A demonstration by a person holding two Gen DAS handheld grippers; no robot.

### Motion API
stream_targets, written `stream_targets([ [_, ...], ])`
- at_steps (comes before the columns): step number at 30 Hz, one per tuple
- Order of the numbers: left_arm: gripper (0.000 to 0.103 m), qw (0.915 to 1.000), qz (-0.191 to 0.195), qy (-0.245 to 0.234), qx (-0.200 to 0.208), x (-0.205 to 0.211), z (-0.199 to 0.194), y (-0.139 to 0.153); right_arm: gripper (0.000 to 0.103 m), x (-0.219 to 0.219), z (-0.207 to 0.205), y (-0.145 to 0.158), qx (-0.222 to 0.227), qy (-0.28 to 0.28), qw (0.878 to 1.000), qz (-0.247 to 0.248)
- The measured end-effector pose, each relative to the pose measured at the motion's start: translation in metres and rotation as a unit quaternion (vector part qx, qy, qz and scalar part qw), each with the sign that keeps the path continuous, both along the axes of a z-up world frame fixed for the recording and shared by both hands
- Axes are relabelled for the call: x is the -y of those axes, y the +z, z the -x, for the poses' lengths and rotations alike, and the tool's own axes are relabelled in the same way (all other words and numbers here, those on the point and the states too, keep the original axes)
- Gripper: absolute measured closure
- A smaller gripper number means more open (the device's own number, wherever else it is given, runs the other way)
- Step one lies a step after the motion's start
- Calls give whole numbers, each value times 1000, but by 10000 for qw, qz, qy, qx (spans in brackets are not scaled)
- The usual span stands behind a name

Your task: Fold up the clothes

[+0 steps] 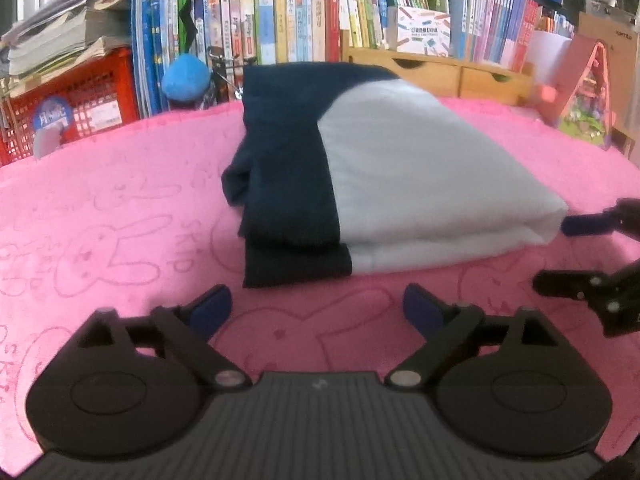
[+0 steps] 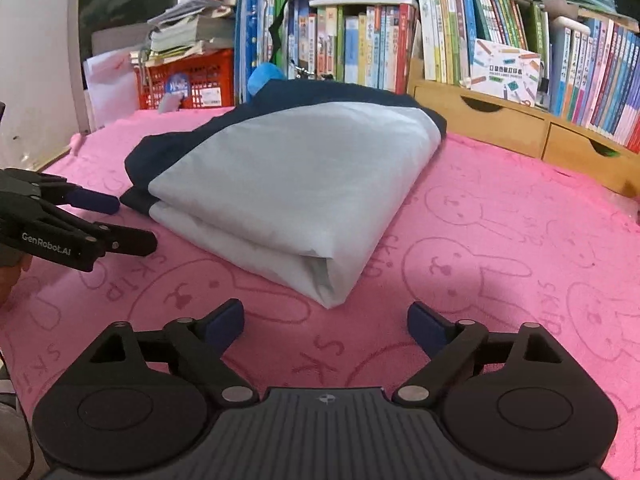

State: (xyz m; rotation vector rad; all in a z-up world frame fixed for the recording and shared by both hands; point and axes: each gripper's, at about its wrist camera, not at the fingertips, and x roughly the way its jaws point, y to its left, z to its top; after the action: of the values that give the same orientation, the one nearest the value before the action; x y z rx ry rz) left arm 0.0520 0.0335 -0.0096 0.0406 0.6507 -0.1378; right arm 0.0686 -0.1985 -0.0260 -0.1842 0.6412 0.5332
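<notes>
A folded garment, white body (image 1: 420, 176) with navy sleeves (image 1: 288, 184), lies in a neat stack on the pink bunny-print cloth (image 1: 120, 220). It also shows in the right wrist view (image 2: 296, 184). My left gripper (image 1: 318, 308) is open and empty, just in front of the garment's near edge. My right gripper (image 2: 326, 326) is open and empty, just in front of the garment's folded corner. The right gripper also shows at the left view's right edge (image 1: 560, 256), and the left gripper shows at the right view's left edge (image 2: 132, 222); both sit beside the garment without holding it.
Behind the cloth stand rows of books (image 1: 300, 20), a red crate (image 1: 72, 112) with stacked papers, a blue plush toy (image 1: 186, 78), wooden drawers (image 2: 500, 120) and a pink toy house (image 1: 588, 96). A wall (image 2: 32, 80) is at the left.
</notes>
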Motion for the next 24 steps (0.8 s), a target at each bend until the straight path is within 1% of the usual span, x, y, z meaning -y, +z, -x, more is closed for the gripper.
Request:
stream_targets([
  [2, 2, 10000, 25, 14, 24, -1, 0, -1, 5, 1, -2, -1, -64, 41, 10000, -28],
  [5, 0, 10000, 37, -8, 4, 0, -2, -1, 1, 1, -2, -3, -93, 89, 9999, -3],
  [24, 0, 10000, 63, -22, -22, 2, -3, -2, 0, 4, -4, -4, -106, 117, 9999, 9],
])
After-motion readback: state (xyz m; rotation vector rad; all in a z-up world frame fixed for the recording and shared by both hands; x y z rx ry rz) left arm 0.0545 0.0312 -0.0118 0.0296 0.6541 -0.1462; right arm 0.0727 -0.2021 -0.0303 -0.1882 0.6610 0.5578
